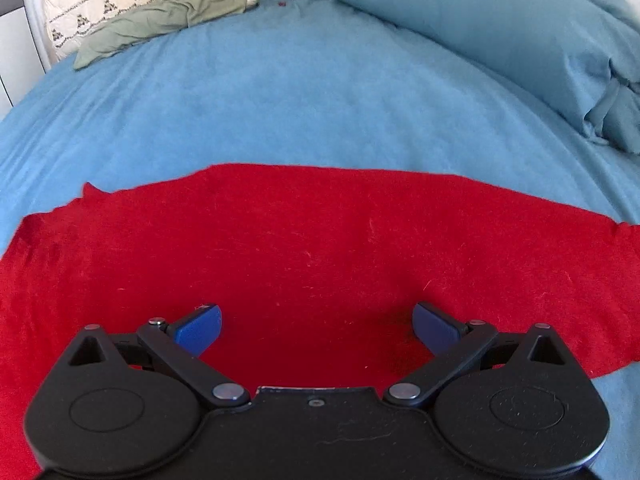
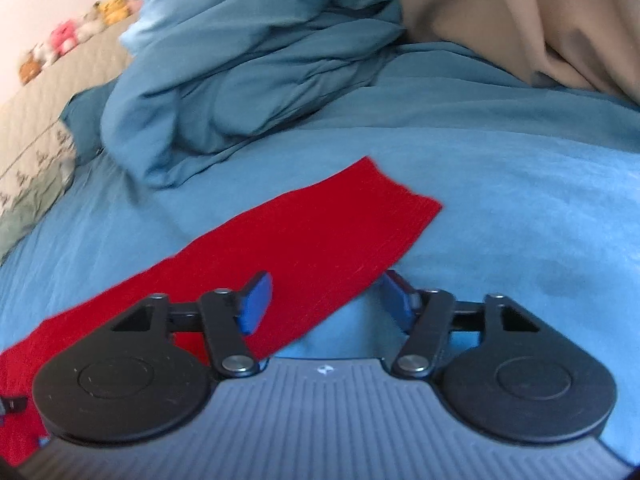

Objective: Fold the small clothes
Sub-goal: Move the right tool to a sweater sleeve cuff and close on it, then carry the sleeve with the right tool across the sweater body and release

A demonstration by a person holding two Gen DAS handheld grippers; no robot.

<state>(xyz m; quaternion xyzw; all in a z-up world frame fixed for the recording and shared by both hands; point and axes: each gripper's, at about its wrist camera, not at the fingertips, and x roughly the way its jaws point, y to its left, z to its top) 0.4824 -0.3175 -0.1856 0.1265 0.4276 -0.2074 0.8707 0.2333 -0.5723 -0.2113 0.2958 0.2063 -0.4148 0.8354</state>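
Left claw and right claw both spread over red garment lower frame; best pinch matching edges squarely, fold evenly.

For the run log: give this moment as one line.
left gripper: jaws open over flat red cloth garment | right gripper: jaws open at garment edge | surface: blue bed sheet | grasp: none

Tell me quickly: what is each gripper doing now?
Left gripper: open, holding nothing, above the red cloth.
Right gripper: open, holding nothing.
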